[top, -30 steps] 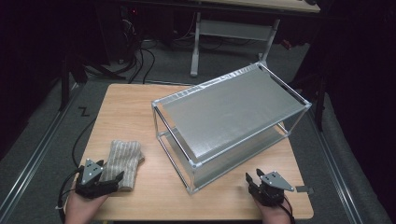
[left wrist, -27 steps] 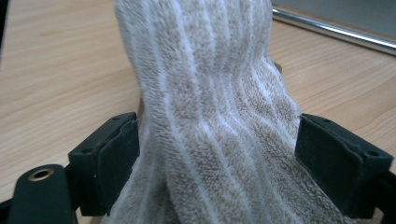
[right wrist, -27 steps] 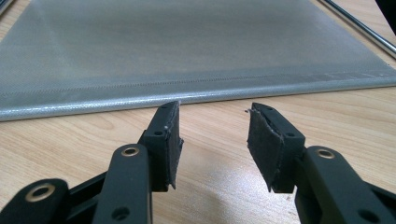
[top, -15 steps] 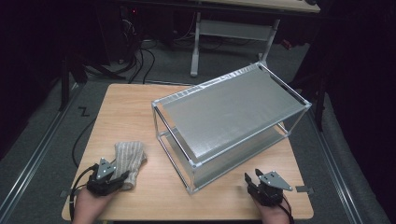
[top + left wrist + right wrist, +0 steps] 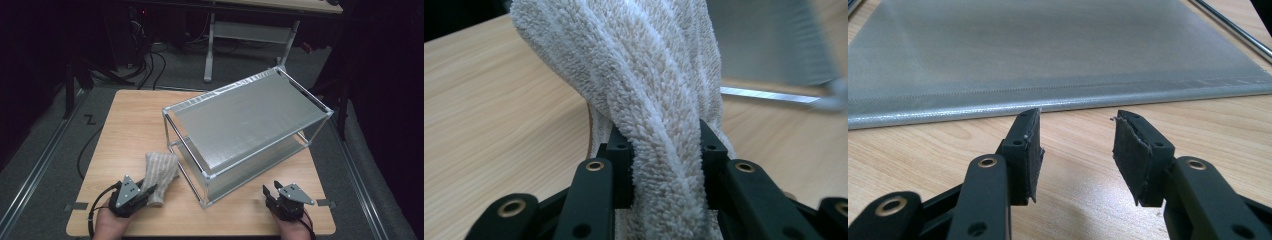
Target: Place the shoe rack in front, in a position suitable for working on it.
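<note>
Towel (image 5: 159, 172) lies bunched at the near left of the worktop (image 5: 130, 125), its near end pinched by the left hand-held gripper (image 5: 136, 196), whose jaws have just been closing on it. Pickup looks begun; placing on the two-tier rack (image 5: 245, 132) remains. Right hand-held gripper (image 5: 1075, 150) waits released, empty.

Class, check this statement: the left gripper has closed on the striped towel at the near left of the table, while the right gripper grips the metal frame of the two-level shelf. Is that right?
One part is wrong. The right gripper grips nothing: the right gripper view shows its jaws open over bare table, short of the shelf. The left gripper is indeed closed on the towel.
</note>
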